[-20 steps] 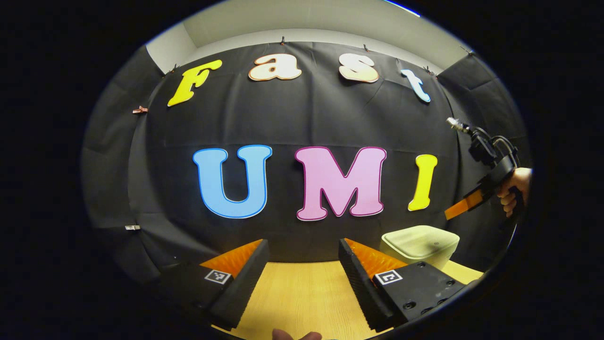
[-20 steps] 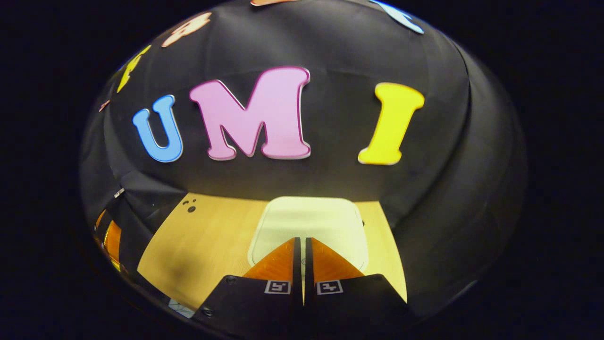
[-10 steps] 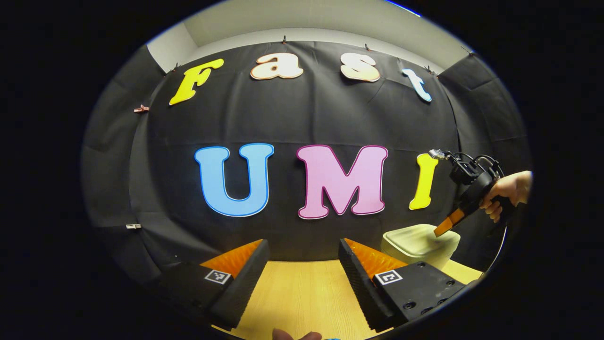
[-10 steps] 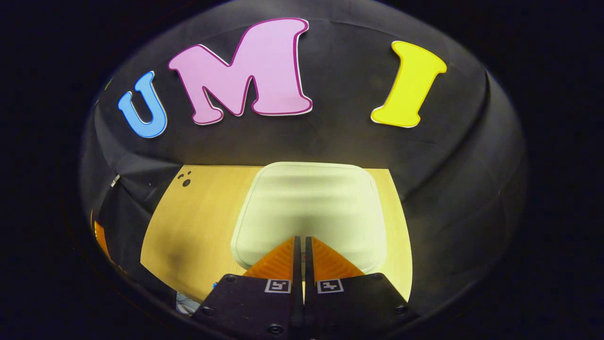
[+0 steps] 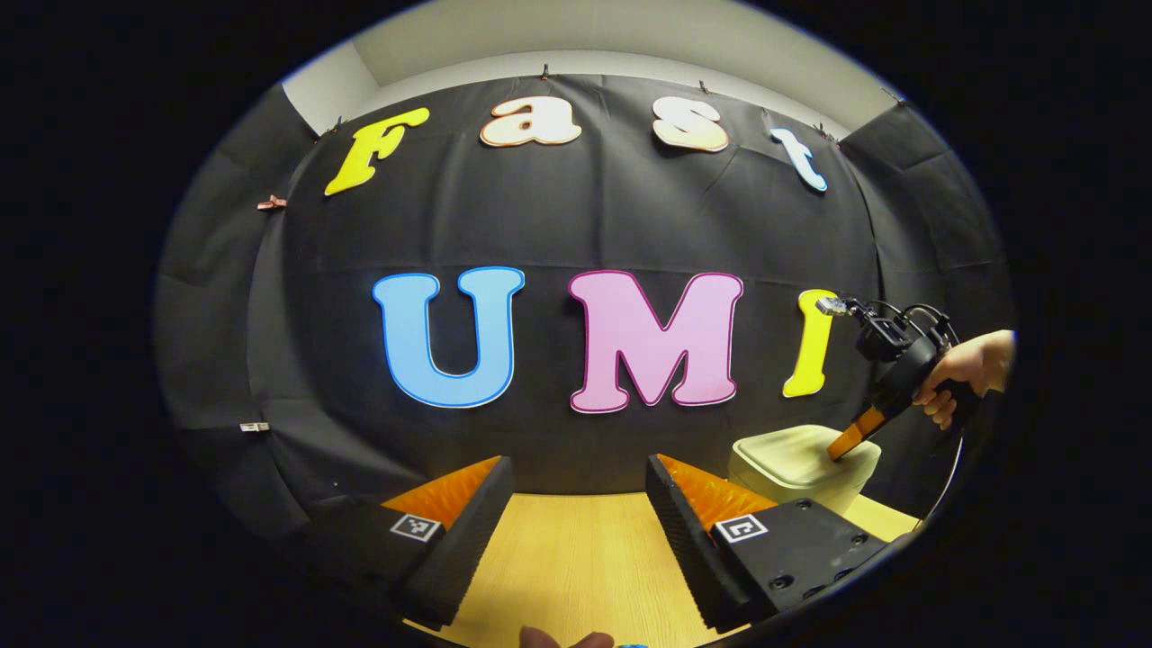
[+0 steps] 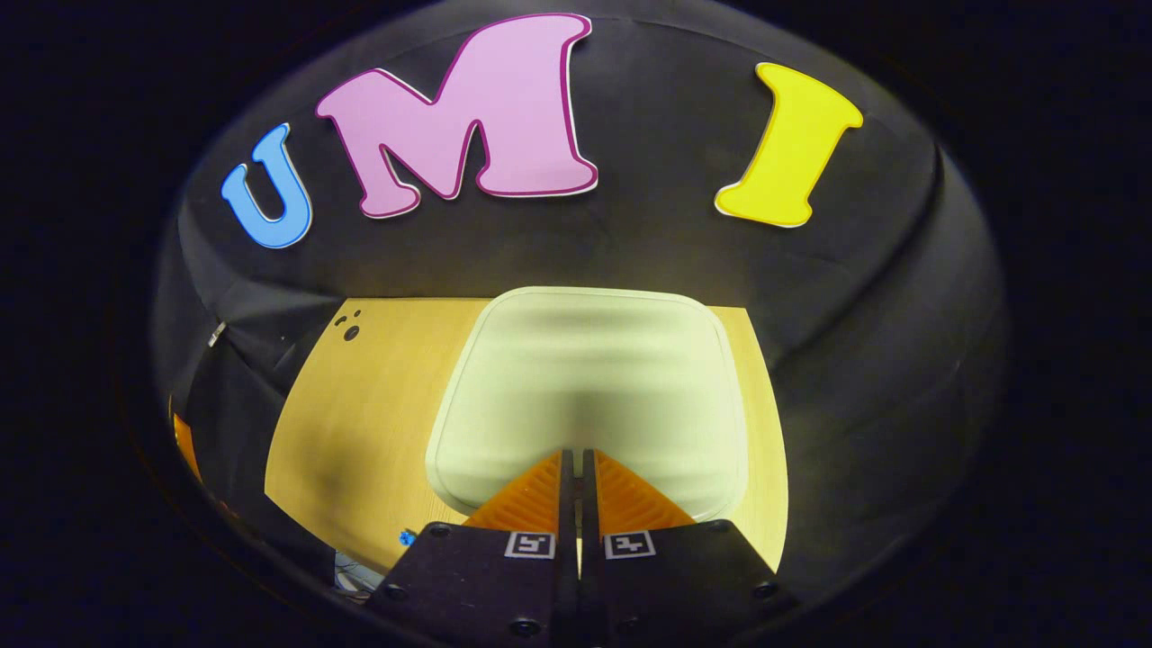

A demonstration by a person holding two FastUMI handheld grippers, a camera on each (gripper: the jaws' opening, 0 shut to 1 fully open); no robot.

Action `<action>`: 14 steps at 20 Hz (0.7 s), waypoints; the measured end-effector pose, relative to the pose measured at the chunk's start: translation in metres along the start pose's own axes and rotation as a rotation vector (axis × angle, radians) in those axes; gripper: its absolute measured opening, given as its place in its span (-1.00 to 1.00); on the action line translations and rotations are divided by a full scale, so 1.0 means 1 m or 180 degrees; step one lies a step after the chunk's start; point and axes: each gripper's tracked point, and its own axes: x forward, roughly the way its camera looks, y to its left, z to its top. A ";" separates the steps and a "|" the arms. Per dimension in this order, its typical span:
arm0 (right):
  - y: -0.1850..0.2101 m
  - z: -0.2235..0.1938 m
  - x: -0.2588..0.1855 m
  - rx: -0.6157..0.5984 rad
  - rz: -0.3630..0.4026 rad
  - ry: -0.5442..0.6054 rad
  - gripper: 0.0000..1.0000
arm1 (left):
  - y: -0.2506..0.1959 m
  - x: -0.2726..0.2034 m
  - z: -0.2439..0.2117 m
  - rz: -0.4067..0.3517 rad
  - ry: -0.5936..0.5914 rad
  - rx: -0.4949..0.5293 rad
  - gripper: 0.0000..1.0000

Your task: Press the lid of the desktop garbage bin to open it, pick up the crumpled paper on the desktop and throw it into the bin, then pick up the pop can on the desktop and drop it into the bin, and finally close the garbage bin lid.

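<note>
My right gripper [image 6: 576,463]: fingers pressed together, gripping nothing, tips at the near edge of the lid, bottom centre of the right gripper view.
Lid [image 6: 589,387]: still down on the bin, mid-frame; looks like smooth, stiff plastic, likely a spring catch, so I'd push straight down near the edge, not grasp.
My left gripper [image 5: 576,490]: fingers spread, empty, bottom of the left gripper view.
Bin [image 5: 801,459]: lower right there, standing on the desktop [image 5: 576,558].
</note>
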 end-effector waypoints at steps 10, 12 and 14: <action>0.000 0.011 -0.007 0.0031 -0.0006 -0.0276 -0.95 | -0.002 0.002 0.004 -0.0008 -0.0049 0.0021 0.89; 0.002 0.018 -0.011 0.0005 -0.0015 -0.0410 -0.90 | -0.001 0.002 0.006 -0.0009 -0.0067 0.0039 0.89; 0.006 0.028 -0.016 0.0041 0.0004 -0.0561 -0.89 | -0.002 0.001 0.007 -0.0018 -0.0070 0.0050 0.90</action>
